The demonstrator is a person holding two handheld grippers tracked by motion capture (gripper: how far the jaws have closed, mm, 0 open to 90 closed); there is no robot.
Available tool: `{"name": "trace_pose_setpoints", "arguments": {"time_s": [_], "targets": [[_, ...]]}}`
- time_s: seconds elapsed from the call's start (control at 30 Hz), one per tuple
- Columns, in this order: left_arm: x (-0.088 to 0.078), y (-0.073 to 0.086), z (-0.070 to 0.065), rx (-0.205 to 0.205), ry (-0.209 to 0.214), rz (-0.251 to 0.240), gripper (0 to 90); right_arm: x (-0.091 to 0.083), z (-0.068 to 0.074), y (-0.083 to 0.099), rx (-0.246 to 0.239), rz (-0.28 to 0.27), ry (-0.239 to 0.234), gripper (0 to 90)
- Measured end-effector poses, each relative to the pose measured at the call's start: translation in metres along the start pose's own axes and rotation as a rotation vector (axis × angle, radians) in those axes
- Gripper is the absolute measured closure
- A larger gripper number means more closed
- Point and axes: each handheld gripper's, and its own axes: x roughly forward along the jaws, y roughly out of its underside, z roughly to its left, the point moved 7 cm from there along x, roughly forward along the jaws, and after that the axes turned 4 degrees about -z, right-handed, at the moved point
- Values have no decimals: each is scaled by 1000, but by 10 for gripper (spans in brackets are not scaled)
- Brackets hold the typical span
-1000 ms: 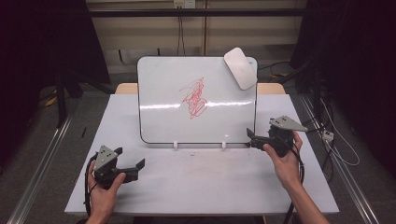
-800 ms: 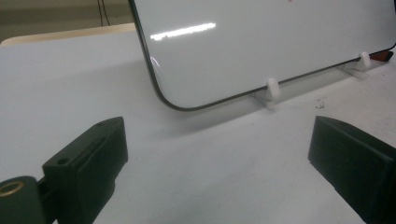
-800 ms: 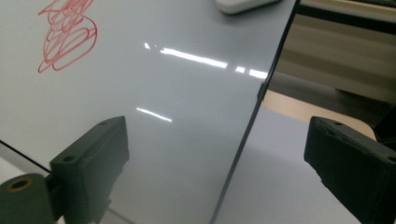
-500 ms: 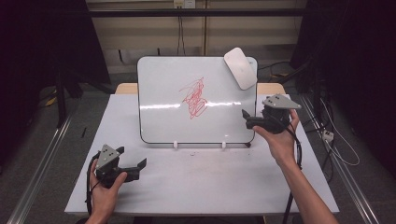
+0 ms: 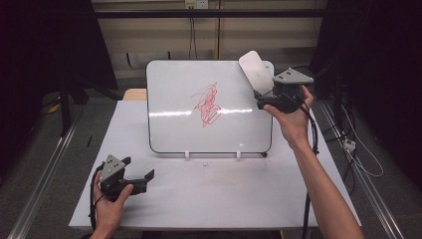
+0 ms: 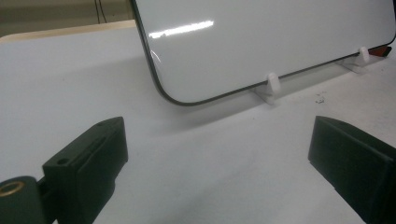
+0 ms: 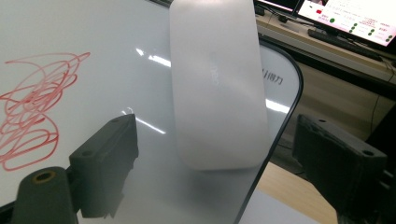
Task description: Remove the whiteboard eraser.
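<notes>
Right gripper (image 5: 263, 101) raised at the whiteboard's (image 5: 209, 107) upper right corner, jaws apart and just been closing, white eraser (image 7: 217, 88) stuck to the board ahead of them, red scribble (image 5: 208, 104) mid-board, left gripper (image 5: 142, 179) low over the table (image 5: 209, 199), jaws wide, right gripper view catching a lit monitor (image 7: 348, 14) behind.

White oval eraser (image 5: 255, 70) stuck at top right corner of upright whiteboard (image 5: 179, 124); red scribble (image 5: 208, 105) drawn mid-board.

The left gripper (image 5: 141, 180) is resting low with its jaws standing wide apart; the right gripper (image 5: 260, 103) is hanging raised, its jaws having just been closing, nothing pressed between them.
</notes>
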Motion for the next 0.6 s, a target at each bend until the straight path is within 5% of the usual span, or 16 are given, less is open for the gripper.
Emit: {"name": "trace_pose_setpoints", "arguments": {"time_s": [0.3,0.6], "targets": [[3,1,-2,2,8,14,47,23,-1,-21,-56,10,12,176],[2,2,-1,1,9,17,47,44,0,-21,-113,50,35,231]]}}
